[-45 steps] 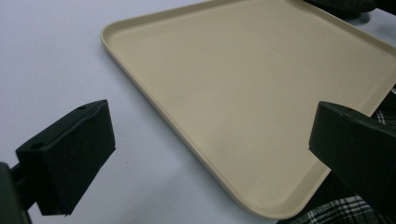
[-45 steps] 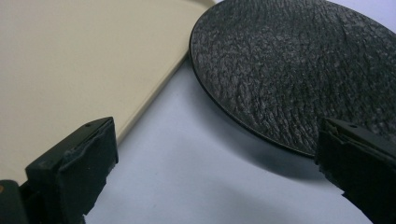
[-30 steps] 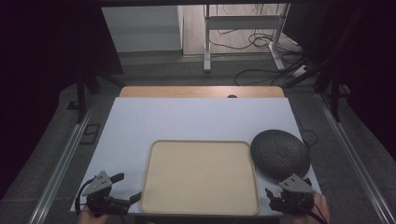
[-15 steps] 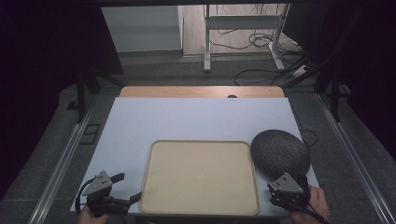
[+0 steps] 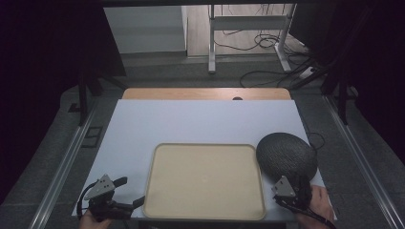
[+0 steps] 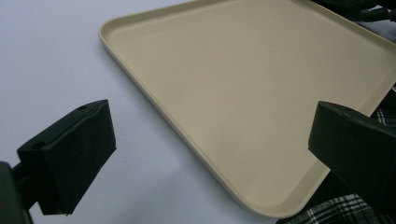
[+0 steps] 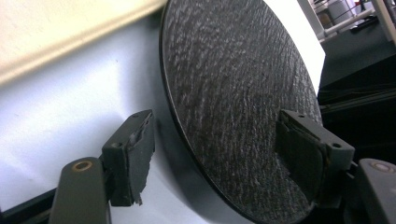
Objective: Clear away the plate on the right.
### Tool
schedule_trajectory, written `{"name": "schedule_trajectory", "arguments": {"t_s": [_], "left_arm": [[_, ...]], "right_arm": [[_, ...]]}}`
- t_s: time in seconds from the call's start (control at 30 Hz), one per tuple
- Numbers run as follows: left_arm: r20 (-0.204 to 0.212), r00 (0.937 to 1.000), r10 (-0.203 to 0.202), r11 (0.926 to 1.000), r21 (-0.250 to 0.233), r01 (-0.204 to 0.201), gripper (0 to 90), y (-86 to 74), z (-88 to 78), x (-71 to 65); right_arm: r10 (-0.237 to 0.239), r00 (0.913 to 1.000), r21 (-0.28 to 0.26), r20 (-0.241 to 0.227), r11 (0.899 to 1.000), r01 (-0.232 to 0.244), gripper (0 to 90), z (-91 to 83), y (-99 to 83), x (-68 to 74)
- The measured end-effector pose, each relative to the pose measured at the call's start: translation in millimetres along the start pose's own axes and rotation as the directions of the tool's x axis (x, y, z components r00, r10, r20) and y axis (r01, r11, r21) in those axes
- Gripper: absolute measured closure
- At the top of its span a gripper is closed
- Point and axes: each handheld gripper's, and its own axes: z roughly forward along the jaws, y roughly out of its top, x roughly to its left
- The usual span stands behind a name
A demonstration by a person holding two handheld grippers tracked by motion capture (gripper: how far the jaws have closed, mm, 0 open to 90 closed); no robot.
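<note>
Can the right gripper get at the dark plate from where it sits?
Probably yes. The right gripper already straddles the near rim of the dark plate; its jaws have just been closing, one pad over the top face, the other still short of the rim. Nothing lies between; the tray sits alongside.

- A lab or test room set up for recording, not a home.
- The counter (image 5: 200,119) wears a plain white sheet, with a bare wooden strip (image 5: 205,93) along its far edge.
- Metal rails (image 5: 62,164) run down both sides of it on grey carpet (image 5: 43,157).
- Loose cables (image 5: 267,71) trail across the floor behind, around the metal legs of a stand (image 5: 248,28).
- Dark screens or drapes (image 5: 43,43) close in left and right, leaving the counter as the lit spot.
</note>
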Motion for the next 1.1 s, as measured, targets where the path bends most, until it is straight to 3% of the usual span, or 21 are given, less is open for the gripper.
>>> {"name": "schedule_trajectory", "arguments": {"t_s": [0.23, 0.4, 0.6, 0.77, 0.93, 1.1], "left_arm": [[0.002, 1.0, -0.001, 1.0, 0.002, 0.001, 0.5, 0.0, 0.2, 0.3], [0.003, 1.0, -0.001, 1.0, 0.002, 0.001, 0.5, 0.1, 0.3, 0.3], [0.006, 1.0, -0.001, 1.0, 0.003, 0.001, 0.6, 0.1, 0.5, 0.3], [0.007, 1.0, 0.0, 1.0, 0.004, 0.0, 0.6, 0.2, 0.5, 0.3], [0.009, 1.0, 0.002, 1.0, 0.005, -0.002, 0.7, 0.3, 0.6, 0.2], [0.01, 0.9999, 0.003, 1.0, 0.006, -0.003, 0.7, 0.2, 0.6, 0.3]], "right_arm": [[-0.092, 0.9952, 0.032, 0.033, 0.995, 0.091, 37.6, 4.4, 2.8, 5.0], [-0.126, 0.9915, 0.064, 0.031, 0.99, 0.124, 44.7, 7.8, 4.1, 6.6], [-0.18, 0.9813, 0.088, 0.07, 0.981, 0.173, 47.6, 11.6, 4.5, 8.3], [-0.235, 0.9673, 0.107, 0.095, 0.968, 0.225, 51.9, 15.0, 5.2, 12.0], [-0.299, 0.9476, 0.131, 0.111, 0.95, 0.285, 57.8, 18.9, 5.7, 17.5], [-0.373, 0.9183, 0.154, 0.132, 0.923, 0.353, 64.4, 22.2, 6.6, 23.6]]}}
